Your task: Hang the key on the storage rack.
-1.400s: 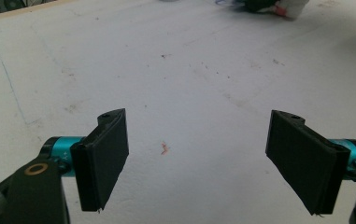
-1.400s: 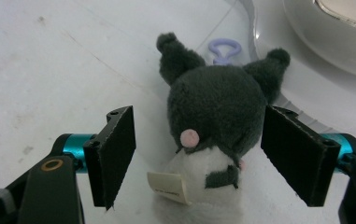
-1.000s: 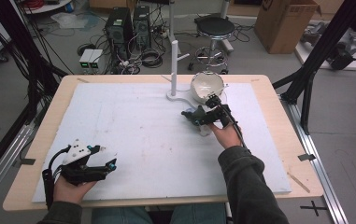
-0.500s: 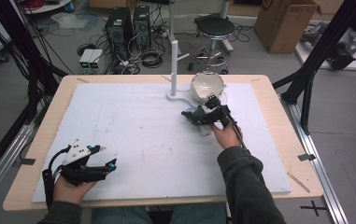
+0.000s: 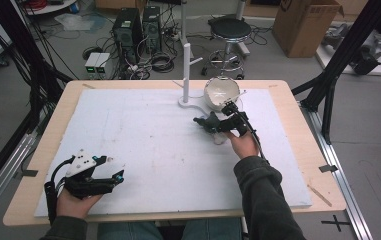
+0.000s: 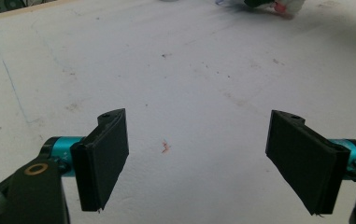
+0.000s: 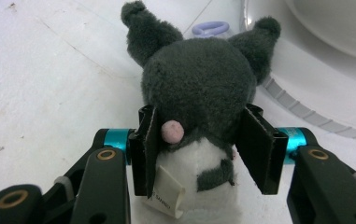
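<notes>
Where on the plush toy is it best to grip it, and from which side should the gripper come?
Probably the body just below the head, from behind. The plush toy lies with its back to the right gripper, whose jaws have just been closing on its flanks there. That waist is narrower than the round head, so the pads sit beneath the bulge.

The right hand-held gripper [image 5: 217,125] clamps a dark plush toy [image 5: 209,122] beside the white bowl [image 5: 221,93].
</notes>
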{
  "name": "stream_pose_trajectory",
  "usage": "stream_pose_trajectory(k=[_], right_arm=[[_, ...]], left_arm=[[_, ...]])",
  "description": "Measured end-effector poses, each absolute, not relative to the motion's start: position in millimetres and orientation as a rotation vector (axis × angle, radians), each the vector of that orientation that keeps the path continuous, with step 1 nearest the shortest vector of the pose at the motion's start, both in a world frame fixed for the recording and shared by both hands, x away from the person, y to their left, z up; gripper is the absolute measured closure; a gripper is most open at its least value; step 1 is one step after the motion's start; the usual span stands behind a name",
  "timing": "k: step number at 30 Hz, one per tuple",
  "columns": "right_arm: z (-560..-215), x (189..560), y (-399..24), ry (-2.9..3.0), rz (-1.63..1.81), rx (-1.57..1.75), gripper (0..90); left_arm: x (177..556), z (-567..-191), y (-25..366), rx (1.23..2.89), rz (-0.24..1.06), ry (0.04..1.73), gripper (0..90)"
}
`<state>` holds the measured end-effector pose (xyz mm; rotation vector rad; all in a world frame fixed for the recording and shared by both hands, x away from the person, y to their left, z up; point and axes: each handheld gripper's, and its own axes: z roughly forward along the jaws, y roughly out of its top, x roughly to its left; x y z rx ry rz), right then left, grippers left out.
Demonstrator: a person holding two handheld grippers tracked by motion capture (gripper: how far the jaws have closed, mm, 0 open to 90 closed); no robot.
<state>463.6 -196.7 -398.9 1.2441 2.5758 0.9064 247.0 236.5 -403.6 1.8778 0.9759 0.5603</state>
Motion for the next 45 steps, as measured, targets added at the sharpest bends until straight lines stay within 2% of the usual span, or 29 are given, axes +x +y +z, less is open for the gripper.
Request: stream_pose_trajectory(k=[18,45], right_arm=[[-387.8,458.9,-205.7,2.574,0.972,1.184,53.3],[-370.8,443.7,-217.3,2.534,1.243,1.055,54.0]], left_arm=[[247.6,-403.2,237.8,1.88,0.557,0.973,21.6],[247.2,-402.9,237.1,1.878,0.566,0.973,21.7]])
